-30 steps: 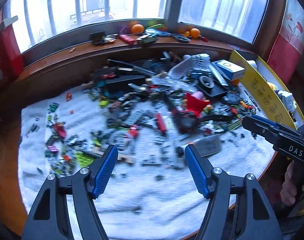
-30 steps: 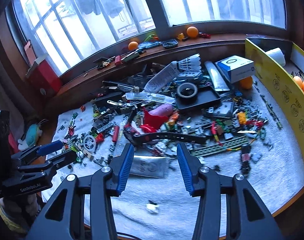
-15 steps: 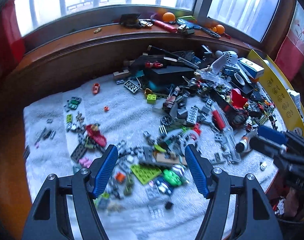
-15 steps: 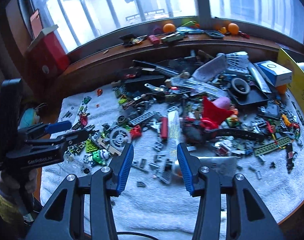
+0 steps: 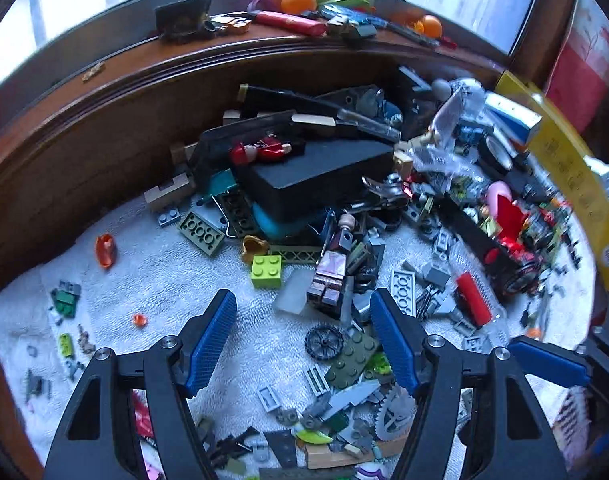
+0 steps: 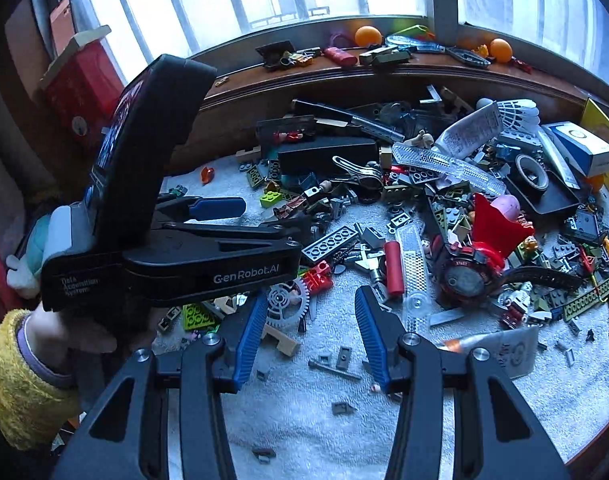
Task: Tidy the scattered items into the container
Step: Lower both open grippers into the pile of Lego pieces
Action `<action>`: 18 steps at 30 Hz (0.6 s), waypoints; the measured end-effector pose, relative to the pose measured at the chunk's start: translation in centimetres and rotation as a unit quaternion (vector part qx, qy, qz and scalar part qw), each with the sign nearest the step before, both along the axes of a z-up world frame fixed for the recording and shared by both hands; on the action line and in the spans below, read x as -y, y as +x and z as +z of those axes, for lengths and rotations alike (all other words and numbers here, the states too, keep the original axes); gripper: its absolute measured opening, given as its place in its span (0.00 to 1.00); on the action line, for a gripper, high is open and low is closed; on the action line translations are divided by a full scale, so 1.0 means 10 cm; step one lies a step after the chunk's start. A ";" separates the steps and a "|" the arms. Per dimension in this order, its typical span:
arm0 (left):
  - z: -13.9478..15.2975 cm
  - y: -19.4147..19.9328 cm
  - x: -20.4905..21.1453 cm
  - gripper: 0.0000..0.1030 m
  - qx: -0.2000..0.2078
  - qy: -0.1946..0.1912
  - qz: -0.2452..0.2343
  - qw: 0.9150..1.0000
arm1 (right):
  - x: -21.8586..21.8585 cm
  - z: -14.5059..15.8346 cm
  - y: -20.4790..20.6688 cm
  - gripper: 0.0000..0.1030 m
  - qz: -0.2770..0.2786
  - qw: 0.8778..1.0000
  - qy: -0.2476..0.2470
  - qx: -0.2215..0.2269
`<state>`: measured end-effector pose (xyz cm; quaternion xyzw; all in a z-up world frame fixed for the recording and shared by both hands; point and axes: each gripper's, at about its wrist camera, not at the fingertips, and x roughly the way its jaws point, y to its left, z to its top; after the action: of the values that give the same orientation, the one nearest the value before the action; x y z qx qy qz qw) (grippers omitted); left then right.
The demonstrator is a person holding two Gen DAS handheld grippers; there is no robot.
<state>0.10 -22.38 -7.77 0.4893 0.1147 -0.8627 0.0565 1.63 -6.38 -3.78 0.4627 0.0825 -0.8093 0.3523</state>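
Note:
Many small toy bricks and parts lie scattered on a white towel. My left gripper is open and empty, low over the towel, with a lime green brick and a brown minifigure just ahead of it. A black gear wheel lies between its fingers. My right gripper is open and empty above a grey gear and a red cylinder. The left gripper's body fills the left of the right wrist view. The yellow container stands at the right edge.
A black box sits on a teal block at the back of the pile. A red-and-black watch, a red cone and a black tray with a tape roll lie right. The wooden sill holds orange balls and clutter.
My left gripper has swung left and dropped closer over the towel, now near the lime brick. My right gripper has also shifted left, so the left gripper now looms large beside it.

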 end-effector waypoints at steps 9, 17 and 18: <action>-0.06 0.15 0.37 0.70 0.003 -0.001 0.039 0.999 | 0.26 -0.21 -0.21 0.44 0.000 1.000 0.025 0.011; -0.10 0.22 0.40 0.70 0.000 -0.021 0.037 0.999 | 0.46 -0.43 -0.41 0.47 0.005 0.999 0.043 0.011; -0.11 0.22 0.40 0.70 -0.001 -0.021 0.037 0.999 | 0.48 -0.43 -0.42 0.47 0.006 0.999 0.043 0.007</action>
<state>2.32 -26.40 -8.83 0.4830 0.1150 -0.8624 0.0986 -2.58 -11.19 -8.10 0.4824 0.1176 -0.7999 0.3372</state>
